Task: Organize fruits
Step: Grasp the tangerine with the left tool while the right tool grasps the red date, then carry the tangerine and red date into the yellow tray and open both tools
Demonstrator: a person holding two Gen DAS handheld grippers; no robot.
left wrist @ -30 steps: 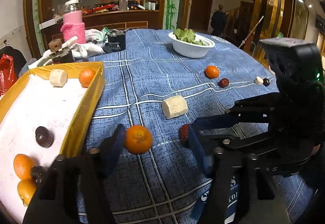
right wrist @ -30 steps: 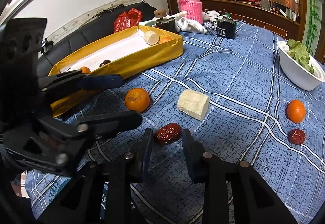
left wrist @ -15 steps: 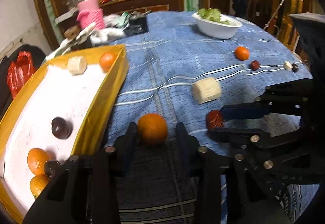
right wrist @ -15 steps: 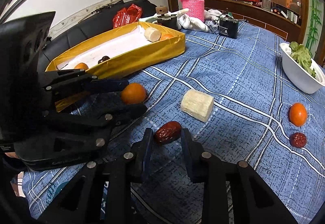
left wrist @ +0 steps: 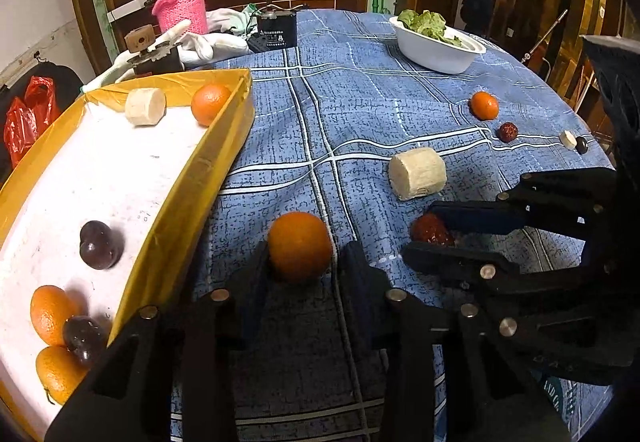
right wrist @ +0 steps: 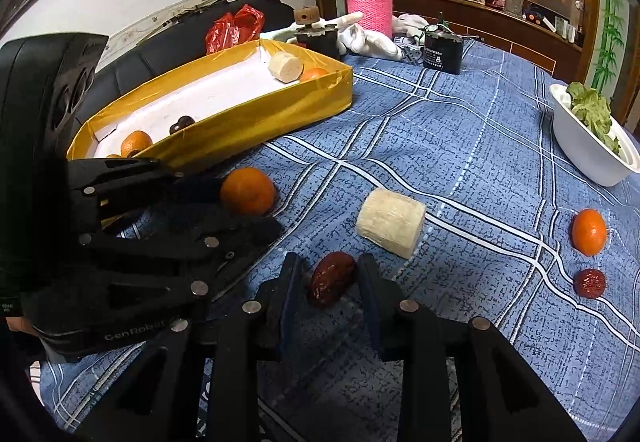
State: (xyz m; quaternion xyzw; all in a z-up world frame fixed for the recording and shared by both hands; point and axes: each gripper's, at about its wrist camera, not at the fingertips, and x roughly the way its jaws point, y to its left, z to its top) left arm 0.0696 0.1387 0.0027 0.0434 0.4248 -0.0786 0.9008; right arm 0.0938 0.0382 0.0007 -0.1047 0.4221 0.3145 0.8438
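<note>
Left wrist view: left gripper at lower centre, jaws clamped on an orange upon the desk. Yellow tray at left. Right gripper at right.

Right wrist view: right gripper's jaws at bottom centre, closed against a red date. White chunk just above right.
</note>
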